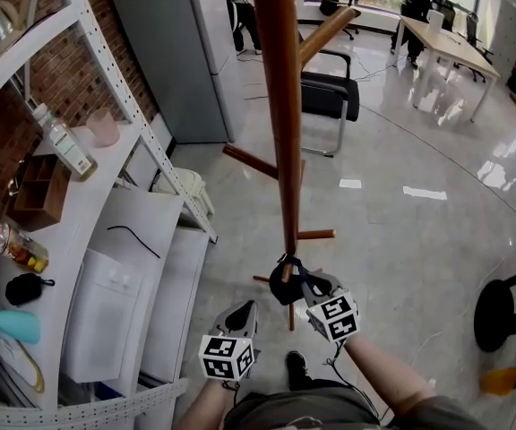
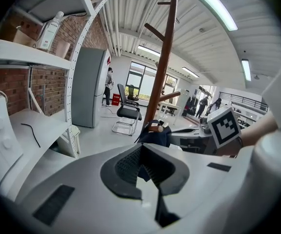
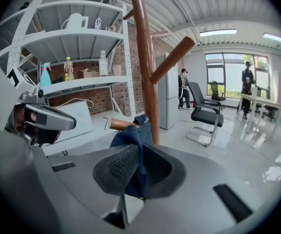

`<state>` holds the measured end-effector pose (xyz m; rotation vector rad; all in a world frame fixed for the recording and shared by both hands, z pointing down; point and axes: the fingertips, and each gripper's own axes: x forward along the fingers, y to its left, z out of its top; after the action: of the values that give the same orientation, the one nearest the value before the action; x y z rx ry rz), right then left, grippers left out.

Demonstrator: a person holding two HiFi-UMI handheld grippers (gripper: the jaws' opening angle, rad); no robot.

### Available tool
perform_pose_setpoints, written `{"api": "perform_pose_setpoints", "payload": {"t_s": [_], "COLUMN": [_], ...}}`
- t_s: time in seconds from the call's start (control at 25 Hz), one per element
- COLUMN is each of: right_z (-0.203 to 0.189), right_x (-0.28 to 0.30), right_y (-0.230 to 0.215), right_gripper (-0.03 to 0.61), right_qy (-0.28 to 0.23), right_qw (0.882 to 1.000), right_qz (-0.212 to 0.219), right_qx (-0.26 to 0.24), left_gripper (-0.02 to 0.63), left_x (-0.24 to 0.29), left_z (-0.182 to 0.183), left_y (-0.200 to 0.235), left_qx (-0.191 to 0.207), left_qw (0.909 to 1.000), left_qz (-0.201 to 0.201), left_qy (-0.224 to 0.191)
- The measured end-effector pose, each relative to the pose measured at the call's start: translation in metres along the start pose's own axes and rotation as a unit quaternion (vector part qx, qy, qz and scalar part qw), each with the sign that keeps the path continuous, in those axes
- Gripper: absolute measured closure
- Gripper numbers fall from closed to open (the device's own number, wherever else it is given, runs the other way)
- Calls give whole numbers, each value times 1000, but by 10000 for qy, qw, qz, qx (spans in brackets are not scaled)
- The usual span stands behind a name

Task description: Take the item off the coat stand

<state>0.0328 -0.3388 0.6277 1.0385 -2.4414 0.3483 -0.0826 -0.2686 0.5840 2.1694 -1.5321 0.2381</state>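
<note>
A tall wooden coat stand [image 1: 285, 133] rises in front of me. A dark blue cloth item [image 1: 285, 281] hangs on one of its low pegs [image 3: 118, 125], close to the pole [image 3: 145, 67]. My right gripper [image 1: 305, 287] is shut on that cloth; in the right gripper view the fabric [image 3: 130, 140] is pinched between the two ribbed pads. My left gripper [image 1: 245, 313] sits just left of and below it, jaws together with nothing held. In the left gripper view the item [image 2: 155, 136] hangs just past the jaws, beside the pole [image 2: 164, 72].
A white metal shelf unit [image 1: 88, 195] with bottles and a cup stands at the left. A grey cabinet [image 1: 177, 52] and a black office chair [image 1: 330, 92] are behind the stand. A black stool [image 1: 500, 312] is at the right, a table [image 1: 446, 43] far back.
</note>
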Motion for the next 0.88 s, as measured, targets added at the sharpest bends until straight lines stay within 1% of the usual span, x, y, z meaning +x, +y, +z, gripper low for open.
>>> {"api": "perform_pose_setpoints", "payload": {"t_s": [0.36,0.72,0.88], "right_z": [18,19,15], "right_x": [-33,-58,-69], "right_y": [33,73,86], "right_gripper": [549,549,549], "right_qy": [-316,-446,-477], "right_qw": [9994,9988,9986], "right_qz": [-117,-132,-217], "right_qx": [-107,-117,-88], "left_gripper": [606,606,606], "left_x": [-30,-64,-75], "left_z": [-2,-7,-9], "left_y": [-8,-9,-11], "left_qx": [96,161,196], "left_qw": [9997,9990,9984], "left_qz": [-220,-391,-498], "left_qy": [-83,-153,-176]}}
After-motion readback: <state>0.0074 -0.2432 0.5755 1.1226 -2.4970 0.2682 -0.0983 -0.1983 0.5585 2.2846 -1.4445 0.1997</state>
